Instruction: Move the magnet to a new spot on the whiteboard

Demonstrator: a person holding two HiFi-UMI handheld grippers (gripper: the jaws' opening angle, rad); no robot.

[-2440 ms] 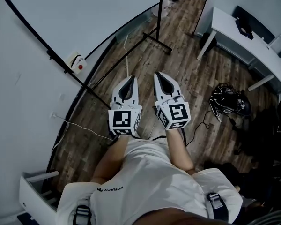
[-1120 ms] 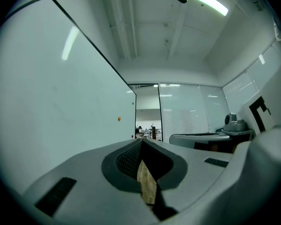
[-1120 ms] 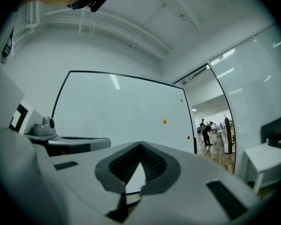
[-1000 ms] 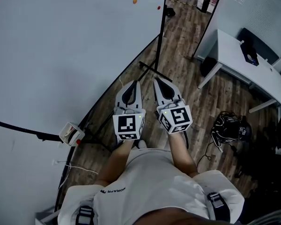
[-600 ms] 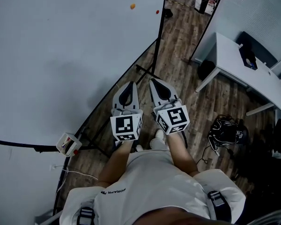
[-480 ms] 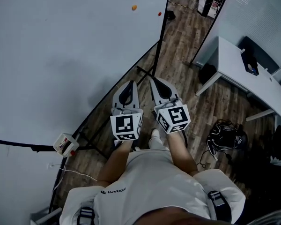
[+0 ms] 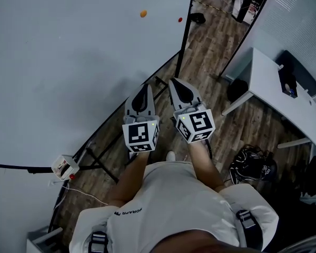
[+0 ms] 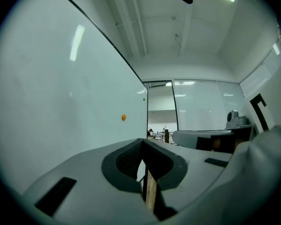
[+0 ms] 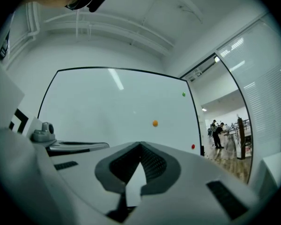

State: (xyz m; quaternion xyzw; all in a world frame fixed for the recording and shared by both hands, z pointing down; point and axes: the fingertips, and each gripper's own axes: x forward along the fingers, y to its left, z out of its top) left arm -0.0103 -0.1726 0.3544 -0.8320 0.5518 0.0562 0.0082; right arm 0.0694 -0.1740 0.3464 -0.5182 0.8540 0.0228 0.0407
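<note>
High on the large white whiteboard, near its black right edge: a small round orange magnet, a smaller round red magnet just to its right, and a round green magnet higher up, caught only by the gripper views. No telling the intended 1 among the 3. Orange magnet taken as likeliest, being almost dead ahead of the right gripper's camera. None touched yet.

Changed over the last 2 seconds or so: a lift of the head view away from the board's lower frame and the small white block on its ledge, up to the magnets. Within the last second, a drift of the orange magnet lower and slightly left in that view, so nearer to reach. Judged an approach to the board, not yet a reach.

Unchanged: left gripper and right gripper still side by side, low in front of the body, well apart from every magnet. Both with jaws pressed together, tips meeting, nothing between.

For the task: nothing relocated so far, everything still to do. Next, as a judgement only: raise 1 gripper toward the orange magnet, part the jaws before arrival, pinch at the rim, pull free, set down on bare board well apart from the other 2.
</note>
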